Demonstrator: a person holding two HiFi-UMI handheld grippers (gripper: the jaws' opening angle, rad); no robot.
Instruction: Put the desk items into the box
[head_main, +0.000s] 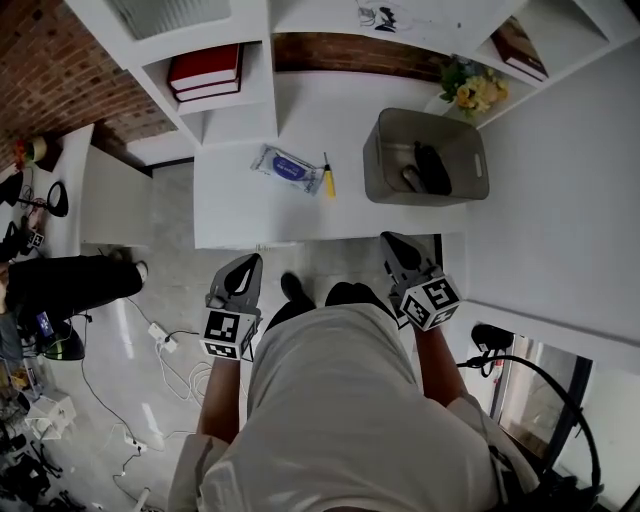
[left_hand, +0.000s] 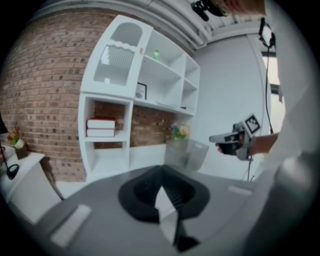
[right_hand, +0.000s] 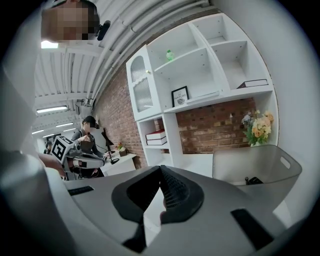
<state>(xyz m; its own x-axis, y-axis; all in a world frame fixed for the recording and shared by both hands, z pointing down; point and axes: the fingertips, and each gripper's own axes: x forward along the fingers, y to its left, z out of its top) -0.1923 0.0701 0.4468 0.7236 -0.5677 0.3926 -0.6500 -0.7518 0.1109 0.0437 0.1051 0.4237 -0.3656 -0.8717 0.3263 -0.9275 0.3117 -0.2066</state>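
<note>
The pack of wipes (head_main: 288, 168) lies flat near the middle of the white desk (head_main: 250, 215), set slantwise, with a yellow-ended pen (head_main: 329, 178) just beside its right end; whether the two touch cannot be told. Both are outside the box. The grey box (head_main: 380, 165) stands against the right edge of the desk, open at the top, and a couple of dark things (head_main: 430, 168) already lie on its bottom. A bunch of yellow flowers (head_main: 472, 88) sits at the back right corner, just behind the box. Two red books (head_main: 205, 70) lie stacked in a shelf compartment beyond the desk's back left corner.

Both grippers are held off the desk, in front of its near edge and well apart from the wipes, the pen and the box. The left gripper (head_main: 250, 262) is to the left of the person's body, level with the left part of the near edge. In its own view its jaws (left_hand: 160, 170) meet at the tips with nothing between them. The right gripper (head_main: 392, 240) is just short of the near edge, in line with the box. Its jaws (right_hand: 161, 169) are likewise pressed together and hold nothing, and the box (right_hand: 255, 165) shows ahead and to the right of them.
</note>
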